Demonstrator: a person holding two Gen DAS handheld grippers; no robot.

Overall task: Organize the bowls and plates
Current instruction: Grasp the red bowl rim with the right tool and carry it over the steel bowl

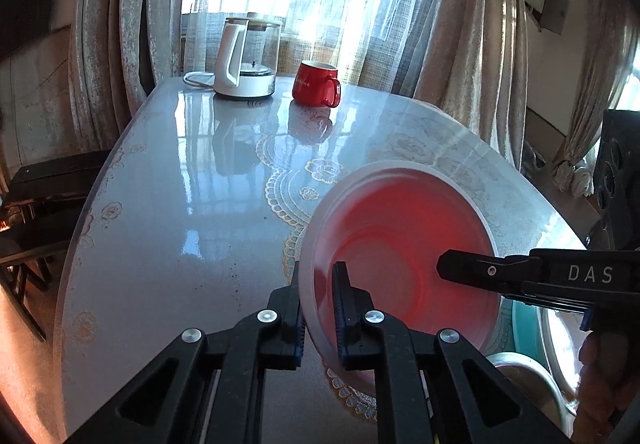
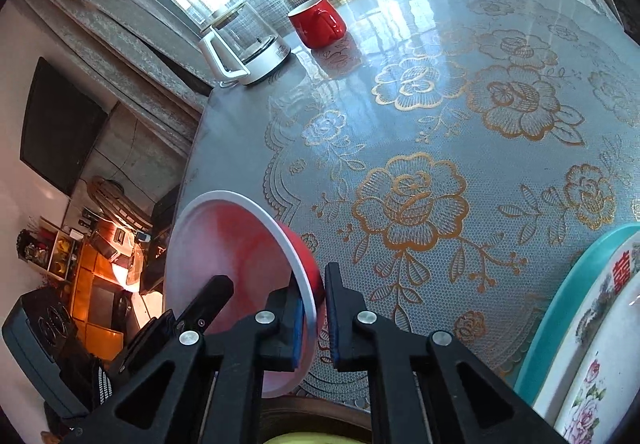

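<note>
Kettle point(image 1: 245, 58) sits at far left of tabletop point(image 1: 168, 212), red mug point(image 1: 316, 84) just right of it. Left tongs point(image 1: 318, 308) clamped on near rim of red bowl point(image 1: 400, 240) w/ white rim, bowl tilted, held above tabletop. Right tongs point(image 2: 312, 320) clamped on opposite rim of same bowl. Teal plate point(image 2: 560, 308) w/ floral plate point(image 2: 600, 360) on it lies at far right.
</note>
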